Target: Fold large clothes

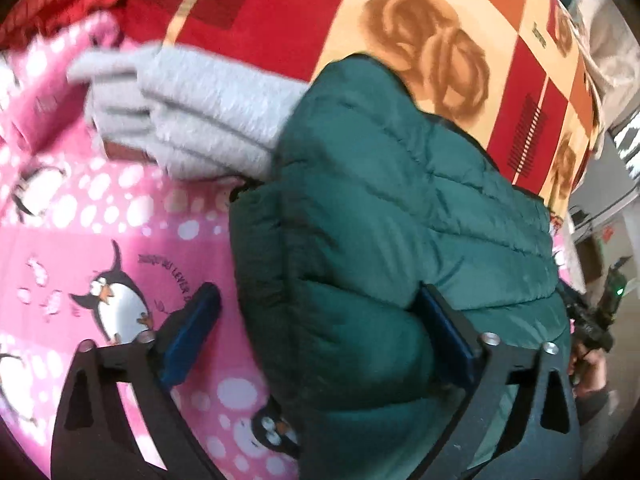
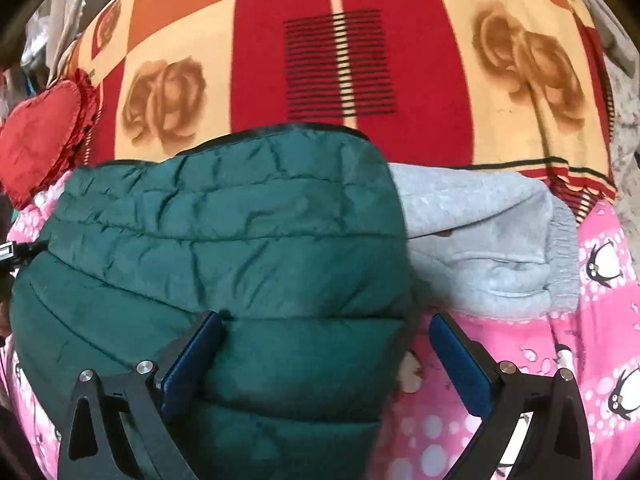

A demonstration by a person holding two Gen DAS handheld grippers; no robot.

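1. Your left gripper [image 1: 320, 332] has its blue fingers spread wide, one on each side of the near left edge of the green puffer jacket [image 1: 392, 216]. The pads do not press on it. Leave it that way and lift clear without dragging the quilting.
2. Your right gripper [image 2: 326, 352] is just as wide apart, straddling the jacket's near right corner. One finger lies over the jacket, the other over the pink penguin blanket [image 2: 560, 360]. It clamps nothing.
3. Judged from here, the bundle is folded and set down. Draw both hands back evenly so the puffy layers do not spring open.
4. The jacket looks like a compact, thick, slippery packet on the pink blanket, near that blanket's far edge where the red patterned blanket [image 2: 352, 60] begins.
5. It touches a folded grey sweatshirt [image 2: 492, 248] beside it, so keep them apart when you withdraw.
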